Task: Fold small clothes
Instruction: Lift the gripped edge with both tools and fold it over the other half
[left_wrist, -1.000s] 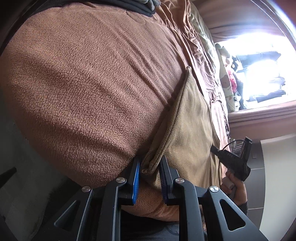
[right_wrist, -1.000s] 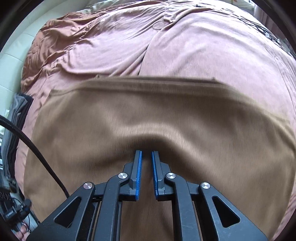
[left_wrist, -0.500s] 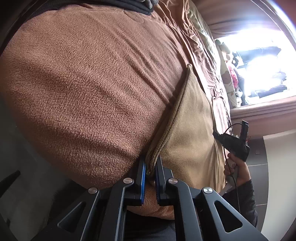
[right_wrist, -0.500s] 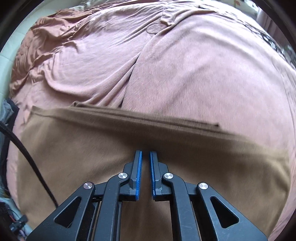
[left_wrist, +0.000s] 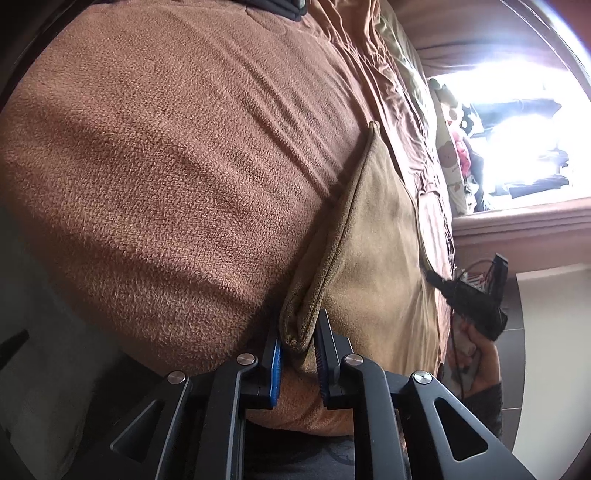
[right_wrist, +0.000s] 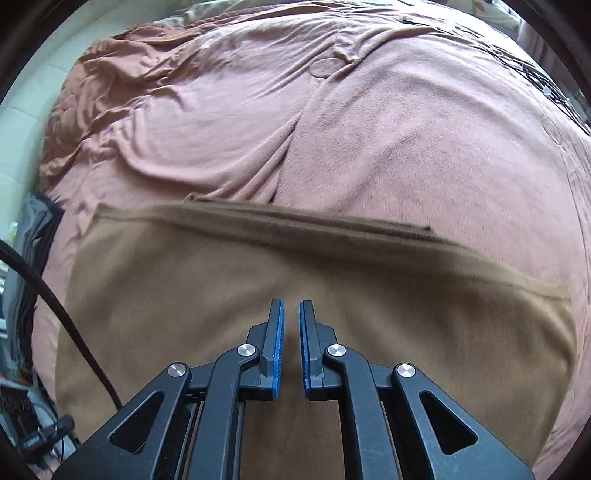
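Tan-brown soft knit garment (right_wrist: 332, 314), folded over on itself with a doubled hem edge, is spread flat on the near part of a bed covered by a dusty-pink fleece blanket (right_wrist: 369, 129). Its far edge is seen as a straight ribbed band running across the blanket, and creases in the blanket are seen beyond that edge. In the right wrist view, the right gripper (right_wrist: 291, 314) is held low over the near middle of the garment; its blue-padded jaws are nearly together, with only a narrow gap showing between them, and whether any fabric is pinched there cannot be told. A black cable (right_wrist: 66, 317) is draped over the garment's left corner in that view.

In the left wrist view, the garment (left_wrist: 380, 258) is seen edge-on along the blanket (left_wrist: 184, 166), and its thick folded corner is lodged between the jaws of the left gripper (left_wrist: 298, 332). Those jaws are set moderately apart, with the fabric bunched between the blue pads; the pads do not appear pressed tight on it. At the far side of the garment, the right gripper's black body (left_wrist: 476, 306) is seen, held by a person's hand (left_wrist: 480, 354) in a dark sleeve. A bright window (left_wrist: 517, 129) is seen beyond the bed.
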